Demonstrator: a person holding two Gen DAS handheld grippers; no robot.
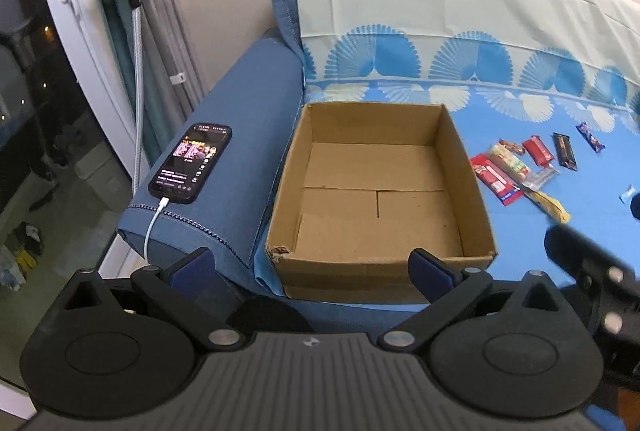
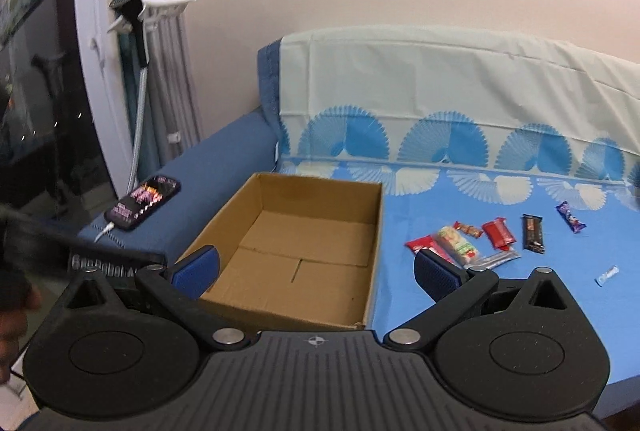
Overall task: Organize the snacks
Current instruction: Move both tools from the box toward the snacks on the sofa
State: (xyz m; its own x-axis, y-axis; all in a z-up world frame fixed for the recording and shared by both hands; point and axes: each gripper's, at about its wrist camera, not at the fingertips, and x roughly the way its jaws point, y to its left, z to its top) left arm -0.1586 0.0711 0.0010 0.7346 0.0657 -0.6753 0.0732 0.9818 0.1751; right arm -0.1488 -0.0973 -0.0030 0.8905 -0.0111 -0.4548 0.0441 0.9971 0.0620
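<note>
Both grippers are hanging at the near edge of the sofa, and both are standing wide open with nothing between the blue pads. Nearest in the left wrist view, the left gripper [image 1: 312,267] is facing straight into the cardboard box [image 1: 376,167], its pads framing the box's near wall. In the right wrist view, the right gripper [image 2: 316,269] is sitting a little further to the right: its left pad is overlapping the box's near left corner, while its right pad is reaching past the box's right wall, toward the snacks.

Inside, the box is showing only its bare flaps, so I am judging that the sorting is not yet begun.

To the right of the box, on the blue patterned cover [image 2: 460,295], the snacks are lying in a loose group. Closest to the box's right wall is a red wrapper [image 2: 420,244], partly under a long clear packet [image 2: 460,247], and their long axes are running diagonally (from far left to near right). Further right of the box are a red bar [image 2: 498,232], a dark bar [image 2: 533,233] pointing almost straight away, then a purple bar [image 2: 571,217]. One small white piece [image 2: 607,275] is lying alone, well apart.

Since all snacks are lying right of the box, the right gripper is the nearer one. On the left of the box, a phone [image 1: 191,162] is resting on the armrest.
</note>
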